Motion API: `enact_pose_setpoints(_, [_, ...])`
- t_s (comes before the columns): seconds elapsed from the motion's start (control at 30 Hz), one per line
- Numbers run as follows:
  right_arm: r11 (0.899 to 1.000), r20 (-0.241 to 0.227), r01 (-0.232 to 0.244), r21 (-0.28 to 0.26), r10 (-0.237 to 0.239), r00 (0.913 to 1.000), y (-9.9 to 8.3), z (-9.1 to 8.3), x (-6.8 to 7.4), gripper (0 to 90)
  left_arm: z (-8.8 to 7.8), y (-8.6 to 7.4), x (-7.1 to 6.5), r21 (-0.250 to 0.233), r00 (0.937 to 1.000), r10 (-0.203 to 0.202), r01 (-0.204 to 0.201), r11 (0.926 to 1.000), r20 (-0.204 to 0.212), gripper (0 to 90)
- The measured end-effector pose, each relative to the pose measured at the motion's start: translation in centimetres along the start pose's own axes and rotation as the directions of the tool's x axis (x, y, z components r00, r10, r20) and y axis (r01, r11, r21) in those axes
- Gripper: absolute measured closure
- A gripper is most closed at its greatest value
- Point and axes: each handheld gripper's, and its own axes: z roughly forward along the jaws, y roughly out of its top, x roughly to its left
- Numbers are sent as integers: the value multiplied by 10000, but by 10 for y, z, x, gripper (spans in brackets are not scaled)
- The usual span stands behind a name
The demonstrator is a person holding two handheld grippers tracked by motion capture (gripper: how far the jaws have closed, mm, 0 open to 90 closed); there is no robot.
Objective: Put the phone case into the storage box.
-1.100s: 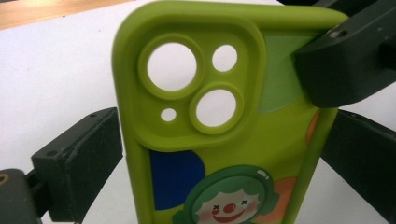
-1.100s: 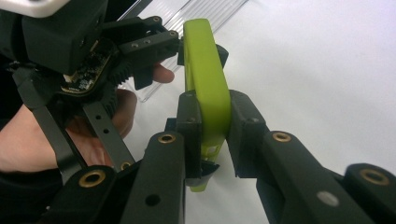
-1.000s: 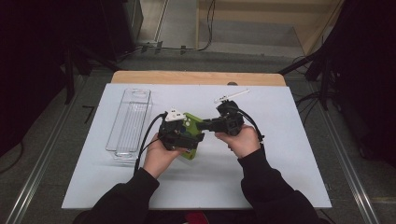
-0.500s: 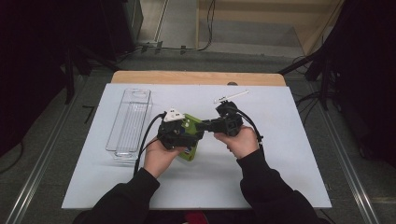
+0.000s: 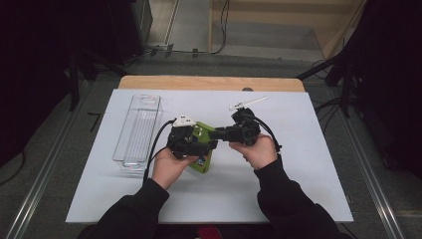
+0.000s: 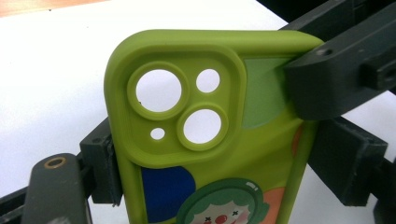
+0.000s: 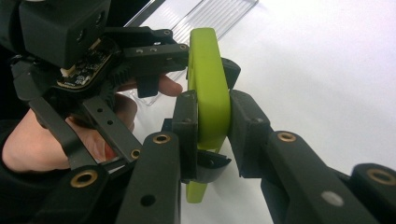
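Phone case (image 5: 203, 149), green with a cartoon face on its back, is held above the white table (image 5: 298, 189) near the middle, between both grippers. In the high view its long axis runs from about 12 o'clock to 6 o'clock, with the camera holes at the far end.

Left gripper (image 5: 191, 144) holds the case across its width. In the left gripper view its jaws sit on the two long edges of the case (image 6: 205, 140), one at 9 o'clock and one at 3 o'clock, and they have just been closing on it.

Right gripper (image 5: 226, 135) comes from 3 o'clock, almost level, and takes the corner beside the camera holes. In the right gripper view the case (image 7: 208, 93) stands edge-on between the pads (image 7: 187, 126), which touch its front and back. These jaws have just been opening a little with the case still between them, so I judge this grip is loosening.

Both hands are equally near, but the left one carries the case now. The next move probably depends on the right gripper leaving sideways, toward 3 o'clock.

At 9 o'clock lies a clear tray (image 5: 139, 129), empty as far as I can see. At 1 o'clock lies a small white tool (image 5: 248, 103).
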Motion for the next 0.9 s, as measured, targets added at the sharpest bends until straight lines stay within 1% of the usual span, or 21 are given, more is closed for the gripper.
enact_pose_setpoints(0.1, [9998, 66, 82, -175, -81, 9999, 1, -5, 1, 657, -1, 1, 1, 11, 10000, -63, 63, 10000, 48, 177])
enact_pose_setpoints(0.17, [9997, -8, 29, -254, -29, 10000, 1, -9, 1, 602, -2, 1, 2, 31, 9999, -127, 127, 9999, 104, 177])
enact_pose_setpoints(0.2, [9994, -45, 32, -343, -33, 10000, 2, -11, 0, 571, -3, 2, 3, 31, 9999, -87, 87, 10000, 90, 176])
enact_pose_setpoints(0.27, [9988, -277, -22, -494, 9, 9996, 2, -16, -1, 513, -4, 3, 3, 68, 9999, -121, 121, 9999, 34, 176])
enact_pose_setpoints(0.3, [9987, -271, -43, -507, 29, 9996, 2, -17, -1, 501, -5, 3, 4, 82, 9999, -155, 155, 9998, 25, 176])
enact_pose_setpoints(0.33, [9982, -280, -59, -603, 42, 9996, 2, -19, -1, 468, -5, 4, 5, 98, 9998, -175, 175, 9998, 45, 176])
enact_pose_setpoints(0.4, [9979, -308, -112, -643, 93, 9995, 2, -22, -1, 440, -7, 4, 6, 65, 9994, -333, 332, 9994, 64, 176])
enact_pose_setpoints(0.43, [9978, -302, -105, -654, 85, 9995, 2, -24, -1, 423, -8, 5, 8, 94, 9994, -339, 338, 9994, 75, 176])
enact_pose_setpoints(0.6, [9973, -347, 154, -714, -180, 9992, 0, -30, -2, 361, -11, 7, 10, 67, 9990, -428, 427, 9991, 90, 176])
enact_pose_setpoints(0.63, [9976, -356, 192, -672, -216, 9991, 0, -30, -2, 352, -12, 7, 11, 87, 9989, -465, 464, 9989, 102, 176])
enact_pose_setpoints(0.7, [9976, -347, 453, -523, -472, 9983, 0, -31, -2, 324, -14, 8, 12, 88, 9988, -459, 457, 9989, 149, 176])
enact_pose_setpoints(0.73, [9967, -394, 684, -435, -701, 9968, -1, -30, -2, 304, -14, 8, 13, 79, 9985, -522, 521, 9986, 150, 176])
enact_pose_setpoints(0.8, [9955, -389, 924, -201, -931, 9949, -2, -29, -2, 290, -15, 8, 14, 56, 9983, -562, 561, 9984, 158, 176])
enact_pose_setpoints(0.9, [9937, -401, 1121, -74, -1123, 9929, -3, -27, -2, 269, -17, 9, 16, 111, 9981, -593, 591, 9982, 172, 176])
